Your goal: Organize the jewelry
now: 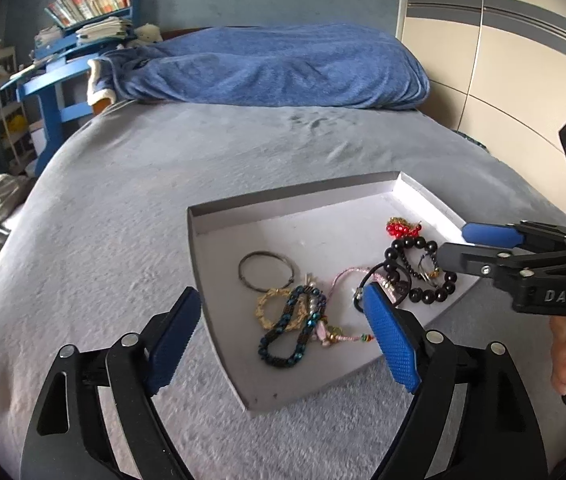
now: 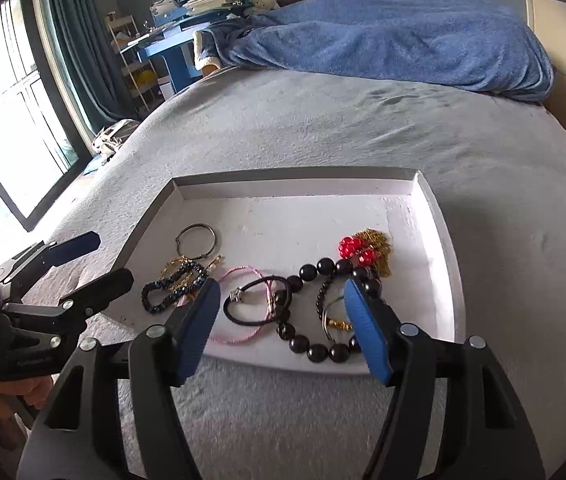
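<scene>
**A:** Where is the jewelry sitting?

**B:** It is lying in a shallow grey tray [image 2: 441,240] on a grey bedspread [image 2: 323,120]. In the right wrist view the tray's low walls are rising at 12, 9 and 3 o'clock; the far half of its floor is lying bare.

**A:** What is crowding the near half?

**B:** A big black bead bracelet [image 2: 315,348] is curling at 6 o'clock, touching a red bead cluster [image 2: 357,249] at 1 o'clock. A black cord bracelet [image 2: 243,300] is overlapping a pink cord [image 2: 239,270] beside it. A thin metal bangle [image 2: 196,240] is lying at 10 o'clock, with a dark blue beaded chain [image 2: 171,288] and a gold bracelet [image 1: 279,308] tangling just below it.

**A:** And the grippers?

**B:** The right gripper [image 2: 279,328] is hanging released over the tray's near edge, jaws spread on either side of the black beads, pressing on nothing. The left gripper [image 1: 283,344] is gaping too, one finger outside the tray's left wall, the other over the pink cord.

**A:** Anything standing in the way?

**B:** The two grippers are sitting near each other over the tray. A rumpled blue blanket [image 2: 403,32] is lying at 12 o'clock, well apart, and a blue desk [image 2: 175,44] is standing at 11.
</scene>
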`<state>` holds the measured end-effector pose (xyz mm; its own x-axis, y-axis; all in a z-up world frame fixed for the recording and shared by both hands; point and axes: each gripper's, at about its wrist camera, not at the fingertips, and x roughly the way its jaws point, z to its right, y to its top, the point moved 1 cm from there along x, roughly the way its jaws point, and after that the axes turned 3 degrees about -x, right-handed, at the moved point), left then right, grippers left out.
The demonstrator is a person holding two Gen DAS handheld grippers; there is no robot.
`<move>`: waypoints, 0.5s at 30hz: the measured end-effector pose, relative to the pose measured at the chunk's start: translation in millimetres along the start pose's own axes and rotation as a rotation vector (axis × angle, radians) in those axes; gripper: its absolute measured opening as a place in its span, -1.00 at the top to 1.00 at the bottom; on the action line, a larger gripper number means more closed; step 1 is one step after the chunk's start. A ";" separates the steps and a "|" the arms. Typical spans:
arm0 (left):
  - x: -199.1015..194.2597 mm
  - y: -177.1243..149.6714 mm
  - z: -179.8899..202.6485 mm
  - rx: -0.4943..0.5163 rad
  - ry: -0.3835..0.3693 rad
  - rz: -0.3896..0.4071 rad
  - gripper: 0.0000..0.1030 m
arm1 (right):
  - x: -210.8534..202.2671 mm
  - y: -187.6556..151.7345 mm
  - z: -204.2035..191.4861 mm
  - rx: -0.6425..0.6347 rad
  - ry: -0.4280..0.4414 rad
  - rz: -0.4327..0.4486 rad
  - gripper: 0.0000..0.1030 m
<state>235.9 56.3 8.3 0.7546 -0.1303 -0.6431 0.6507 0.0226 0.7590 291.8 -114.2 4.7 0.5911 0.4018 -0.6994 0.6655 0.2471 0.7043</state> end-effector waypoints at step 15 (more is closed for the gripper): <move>-31.5 -28.9 14.8 0.014 0.053 0.079 -0.84 | -35.1 -40.5 4.2 0.025 -0.032 0.183 -0.75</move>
<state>192.0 45.1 8.1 0.8071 -0.0756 -0.5856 0.5882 0.0168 0.8085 246.0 -142.0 0.2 0.7173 0.4098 -0.5635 0.5563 0.1501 0.8173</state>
